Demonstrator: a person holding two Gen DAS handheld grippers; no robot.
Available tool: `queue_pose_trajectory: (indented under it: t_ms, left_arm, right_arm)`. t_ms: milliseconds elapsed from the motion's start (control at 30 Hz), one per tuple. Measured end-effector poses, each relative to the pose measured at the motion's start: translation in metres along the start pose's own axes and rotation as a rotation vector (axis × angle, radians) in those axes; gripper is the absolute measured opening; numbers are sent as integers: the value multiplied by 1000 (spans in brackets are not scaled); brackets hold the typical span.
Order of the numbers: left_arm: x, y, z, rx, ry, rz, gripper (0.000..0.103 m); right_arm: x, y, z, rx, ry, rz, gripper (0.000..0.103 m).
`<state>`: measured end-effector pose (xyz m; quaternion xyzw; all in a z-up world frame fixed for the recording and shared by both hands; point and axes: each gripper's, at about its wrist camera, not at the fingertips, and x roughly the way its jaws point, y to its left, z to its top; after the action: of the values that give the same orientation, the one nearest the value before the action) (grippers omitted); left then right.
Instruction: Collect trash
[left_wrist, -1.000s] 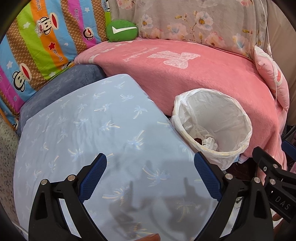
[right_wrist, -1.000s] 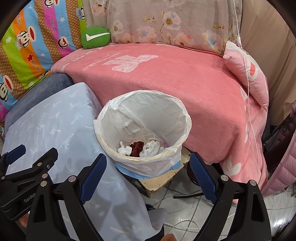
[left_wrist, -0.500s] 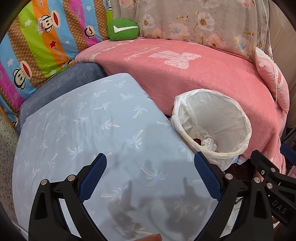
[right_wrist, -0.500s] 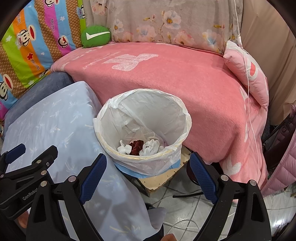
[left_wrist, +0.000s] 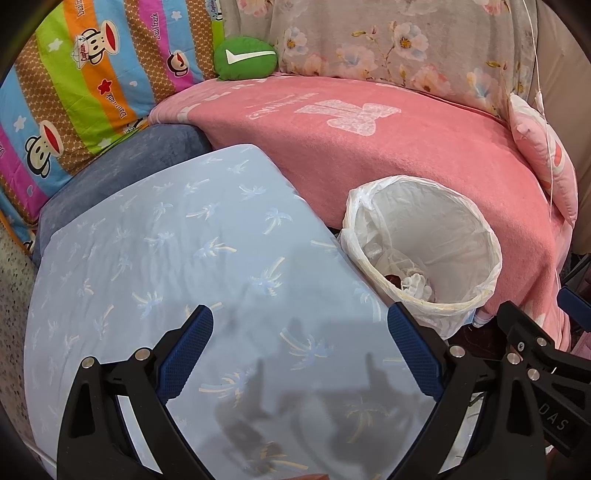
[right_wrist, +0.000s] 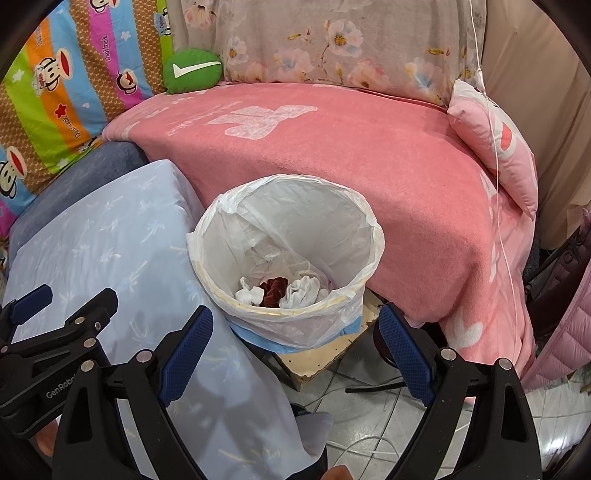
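Note:
A waste bin lined with a white plastic bag (right_wrist: 295, 192) stands between a pink-covered sofa and a light blue cloth-covered table (left_wrist: 166, 258). White crumpled tissues (right_wrist: 301, 291) and a dark red scrap (right_wrist: 273, 290) lie at its bottom. The bin also shows in the left wrist view (left_wrist: 424, 192), right of the table. My left gripper (left_wrist: 299, 332) is open and empty above the blue cloth. My right gripper (right_wrist: 295, 332) is open and empty just in front of the bin. The left gripper also shows at the lower left of the right wrist view (right_wrist: 55, 325).
The pink blanket (right_wrist: 351, 147) covers the sofa behind the bin. A green cushion (left_wrist: 245, 59), a pink pillow (right_wrist: 498, 147) and a striped monkey-print cover (left_wrist: 74, 92) lie along the back. Cables (right_wrist: 369, 387) run over the tiled floor under the right gripper.
Both views have shifted only slightly; the grippers stay open and empty, and the bin contents are the same.

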<state>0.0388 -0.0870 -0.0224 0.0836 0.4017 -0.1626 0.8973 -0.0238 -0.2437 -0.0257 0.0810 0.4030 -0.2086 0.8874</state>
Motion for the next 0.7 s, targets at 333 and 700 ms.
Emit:
queue_pose_trajectory:
  t_ms: [333,700]
  left_arm:
    - [0,1,-1,-8,0,-1,91]
    - [-1,-1,0,-6,-6,-2,91]
  right_arm:
    - [0,-1,0,0,0,0,88]
    - [0,-1,0,0,1,-2,88]
